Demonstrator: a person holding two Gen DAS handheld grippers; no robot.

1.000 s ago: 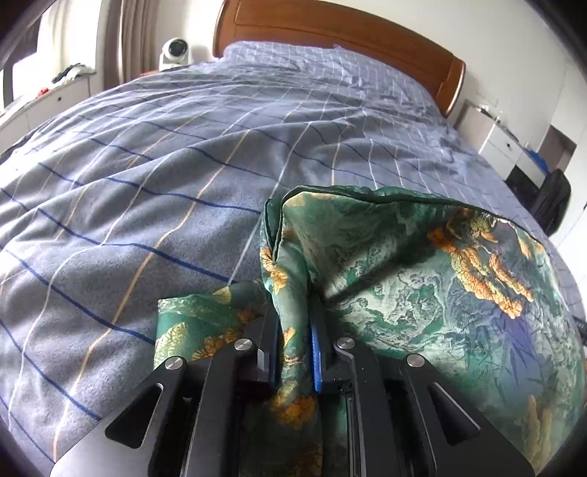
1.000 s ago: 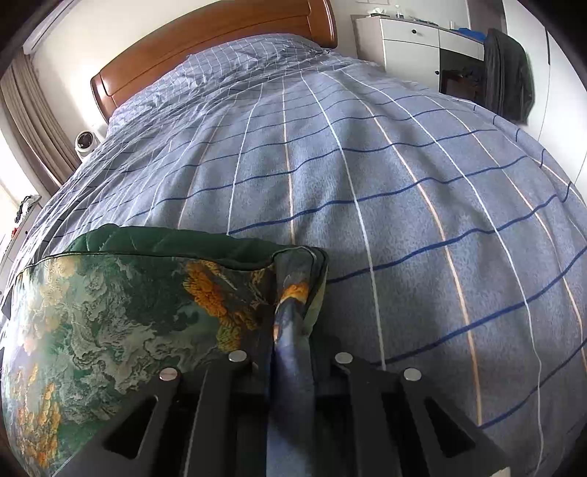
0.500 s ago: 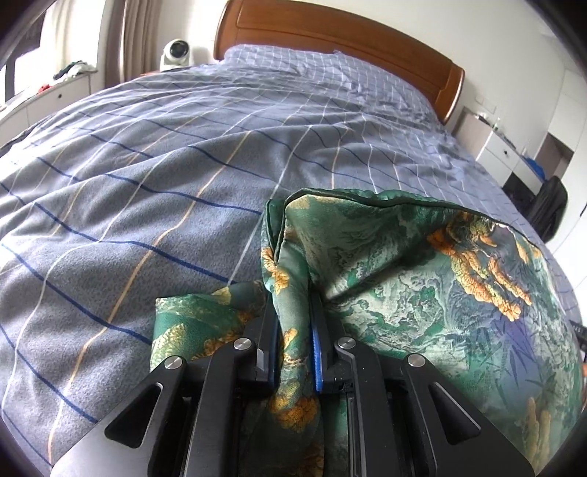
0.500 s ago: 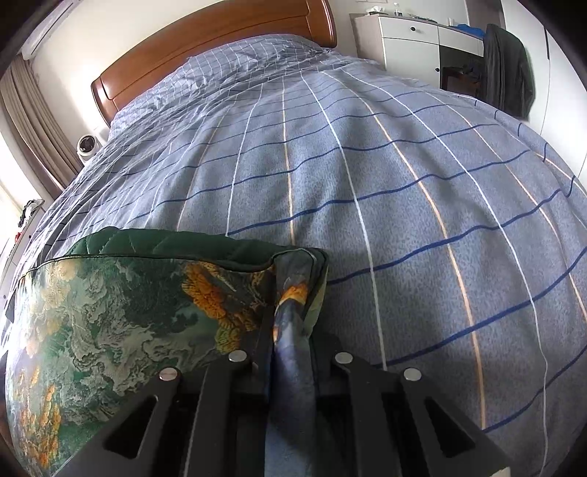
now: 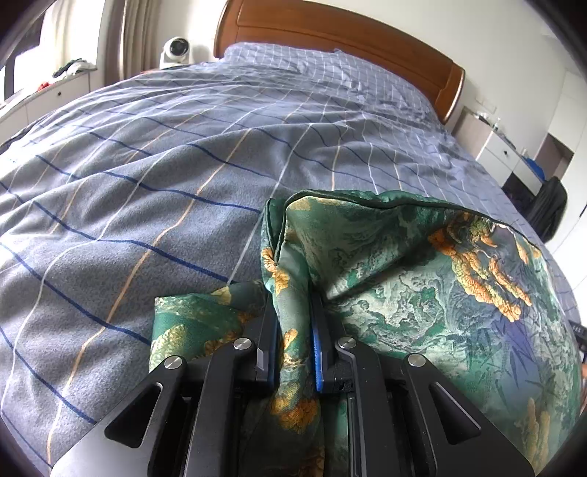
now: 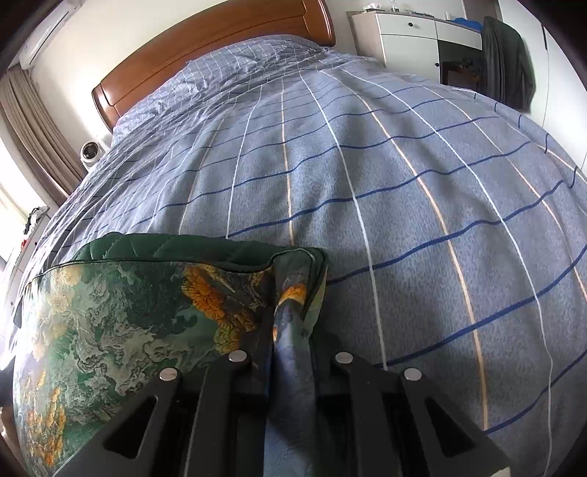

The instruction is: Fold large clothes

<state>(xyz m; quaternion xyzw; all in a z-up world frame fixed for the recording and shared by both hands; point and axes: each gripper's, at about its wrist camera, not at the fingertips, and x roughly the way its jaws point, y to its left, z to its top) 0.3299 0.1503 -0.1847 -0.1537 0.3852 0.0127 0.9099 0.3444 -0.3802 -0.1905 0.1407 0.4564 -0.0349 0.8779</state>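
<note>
Left wrist view: our left tongs (image 5: 293,330) pinch the green printed garment (image 5: 422,279); our right tongs (image 6: 291,345) pinch its other corner above the bed (image 6: 403,183).

The green printed garment (image 5: 422,279) runs off the right and lower edges of the left wrist view; its full outline cannot be told. Bunched cloth hides the left gripper (image 5: 293,330) fingertips and the right gripper (image 6: 290,330) fingertips. Items on the white dresser (image 6: 411,33) are too small to identify.
</note>
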